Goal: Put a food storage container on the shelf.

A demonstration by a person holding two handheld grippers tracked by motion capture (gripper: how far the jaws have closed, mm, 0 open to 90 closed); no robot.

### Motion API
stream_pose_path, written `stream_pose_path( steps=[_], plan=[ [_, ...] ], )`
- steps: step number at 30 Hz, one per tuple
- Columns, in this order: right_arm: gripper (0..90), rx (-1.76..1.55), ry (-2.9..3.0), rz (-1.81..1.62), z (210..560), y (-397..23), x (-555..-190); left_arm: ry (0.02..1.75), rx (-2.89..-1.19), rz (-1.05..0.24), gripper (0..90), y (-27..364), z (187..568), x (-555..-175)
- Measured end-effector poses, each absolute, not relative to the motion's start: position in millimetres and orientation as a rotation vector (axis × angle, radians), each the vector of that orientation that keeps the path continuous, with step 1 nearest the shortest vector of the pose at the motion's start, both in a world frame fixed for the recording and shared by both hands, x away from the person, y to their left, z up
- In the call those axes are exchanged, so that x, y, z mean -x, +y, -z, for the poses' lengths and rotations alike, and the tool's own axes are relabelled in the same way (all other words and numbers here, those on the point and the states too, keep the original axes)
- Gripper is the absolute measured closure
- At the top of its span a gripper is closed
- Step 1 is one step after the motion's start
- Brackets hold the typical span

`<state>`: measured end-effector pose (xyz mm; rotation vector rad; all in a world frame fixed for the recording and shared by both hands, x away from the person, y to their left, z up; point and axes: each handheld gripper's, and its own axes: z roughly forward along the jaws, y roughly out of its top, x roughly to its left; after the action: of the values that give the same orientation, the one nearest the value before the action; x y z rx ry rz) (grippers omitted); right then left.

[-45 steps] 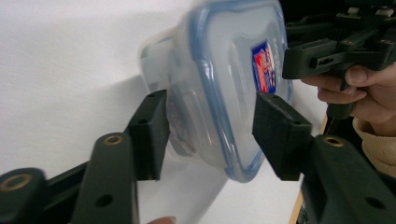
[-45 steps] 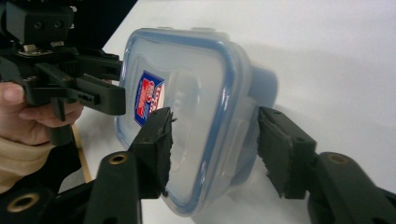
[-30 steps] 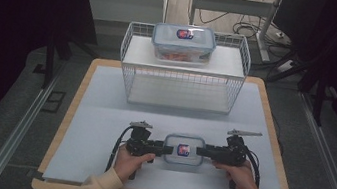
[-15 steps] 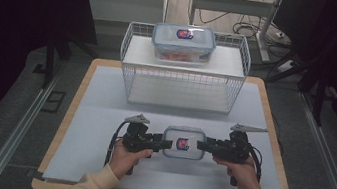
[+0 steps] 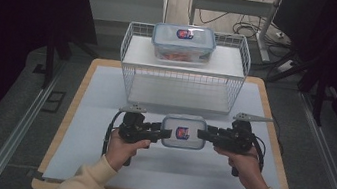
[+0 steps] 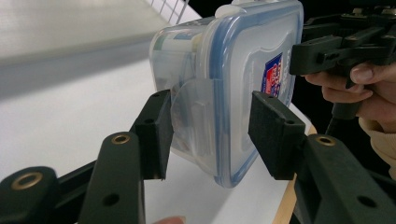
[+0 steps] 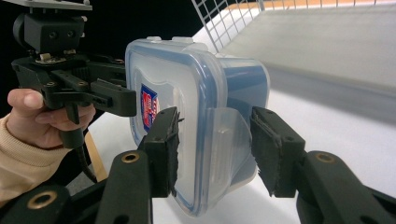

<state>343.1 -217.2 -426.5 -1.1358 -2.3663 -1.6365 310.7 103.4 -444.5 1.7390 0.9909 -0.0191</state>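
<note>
My left gripper (image 5: 163, 133) and right gripper (image 5: 203, 134) each clamp one end of the clear lidded box (image 5: 182, 131), jaws half closed on its side flaps; the box hangs between them above the table (image 5: 102, 115), just before the wire rack (image 5: 131, 76)

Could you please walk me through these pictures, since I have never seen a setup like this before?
Gladly. No robot here: a person holds a hand-held two-fingered tool in each hand. The high view looks down on the table from above the person. There the left gripper and the right gripper clamp opposite ends of a small lidded plastic container, holding it between them. Behind it stands a white wire rack with a second, larger container on its top shelf. The other two pictures come from cameras riding on each tool: each shows that tool's own black fingers closed on a side clip of the small container, with the opposite hand beyond.
</note>
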Motion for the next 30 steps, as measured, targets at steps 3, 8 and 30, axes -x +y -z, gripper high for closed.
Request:
stream_pose_path(
  steps=[3,8,30],
  plan=[
    [52.8,1.131,-2.377,1.648,417,-216,-345,0.985,-1.731,0.013,50.6,104,438,-313],
    [52.8,1.128,-2.384,1.656,405,-214,-350,0.978,-1.728,0.006,50.6,106,427,-319],
    [52.6,1.100,-2.394,1.719,353,-203,-384,0.948,-1.723,-0.053,50.6,118,373,-352]
  ],
)
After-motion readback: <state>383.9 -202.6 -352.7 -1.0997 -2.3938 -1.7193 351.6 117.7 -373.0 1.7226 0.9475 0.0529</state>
